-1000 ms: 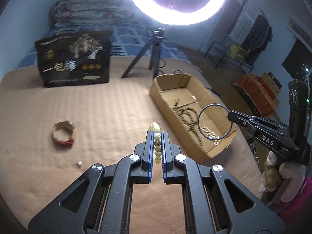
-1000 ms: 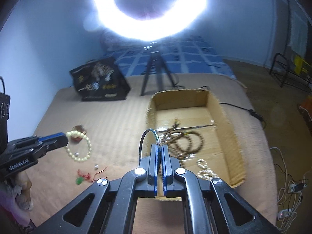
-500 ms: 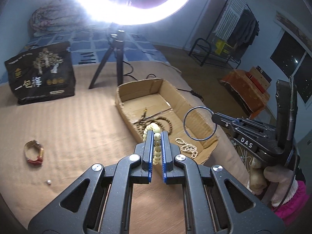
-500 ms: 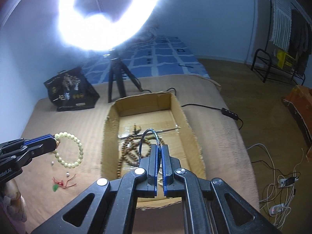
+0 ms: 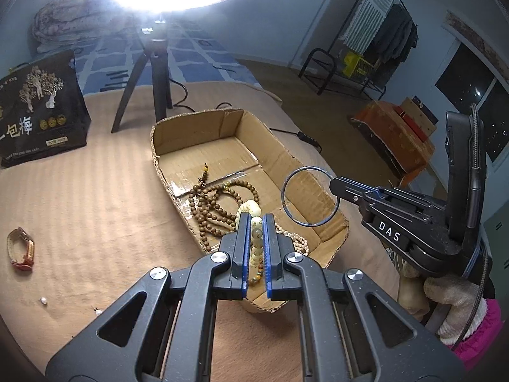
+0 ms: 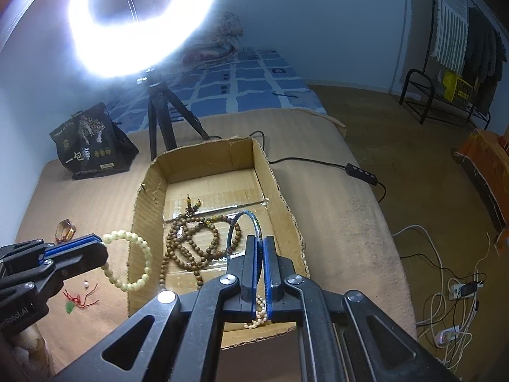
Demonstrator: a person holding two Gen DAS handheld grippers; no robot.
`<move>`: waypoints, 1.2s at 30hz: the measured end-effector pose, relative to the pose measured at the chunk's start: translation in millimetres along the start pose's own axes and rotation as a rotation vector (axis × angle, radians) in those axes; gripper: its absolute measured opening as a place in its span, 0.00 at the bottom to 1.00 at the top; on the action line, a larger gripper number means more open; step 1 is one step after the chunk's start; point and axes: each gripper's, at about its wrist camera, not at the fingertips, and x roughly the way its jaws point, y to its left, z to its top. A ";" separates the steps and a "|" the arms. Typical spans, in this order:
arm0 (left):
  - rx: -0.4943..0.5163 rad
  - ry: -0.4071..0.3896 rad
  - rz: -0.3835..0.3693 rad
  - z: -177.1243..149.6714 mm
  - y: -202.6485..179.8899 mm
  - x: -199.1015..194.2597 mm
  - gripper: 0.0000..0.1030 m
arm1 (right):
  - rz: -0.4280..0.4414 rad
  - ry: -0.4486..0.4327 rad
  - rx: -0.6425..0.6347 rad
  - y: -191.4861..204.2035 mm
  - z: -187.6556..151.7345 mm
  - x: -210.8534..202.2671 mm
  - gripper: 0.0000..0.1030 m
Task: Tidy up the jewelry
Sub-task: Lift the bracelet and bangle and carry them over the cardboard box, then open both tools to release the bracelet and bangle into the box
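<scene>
My left gripper is shut on a cream bead bracelet, held above the near end of an open cardboard box; the bracelet hangs as a loop beside the box's left wall in the right wrist view. My right gripper is shut on a thin dark bangle, held over the box's near right part; the bangle also shows in the left wrist view. Brown bead strings and a small pearl strand lie in the box.
On the tan bed cover lie a brown-red bracelet, a red cord with a green piece and loose white beads. A black bag and a ring-light tripod stand behind the box. A cable runs right.
Both grippers have moved toward and over the box, each still holding its piece. The box now looks closer and more central in both views.
</scene>
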 end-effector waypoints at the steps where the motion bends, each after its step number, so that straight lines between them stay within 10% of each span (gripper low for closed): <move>1: -0.001 0.004 0.000 0.1 -0.1 1.8 0.05 | 0.001 0.004 0.003 -0.8 -0.7 1.4 0.01; 11: 0.012 0.026 -0.005 -2.4 -2.3 7.3 0.05 | 0.006 0.024 0.009 -1.8 -4.1 7.9 0.02; 19: 0.004 0.019 0.027 -2.2 4.4 2.8 0.33 | -0.004 -0.012 0.012 -0.5 -3.2 0.9 0.67; 36: -0.019 -0.003 0.089 -7.7 36.3 -24.0 0.33 | -0.011 -0.067 0.001 12.6 -1.7 -14.8 0.92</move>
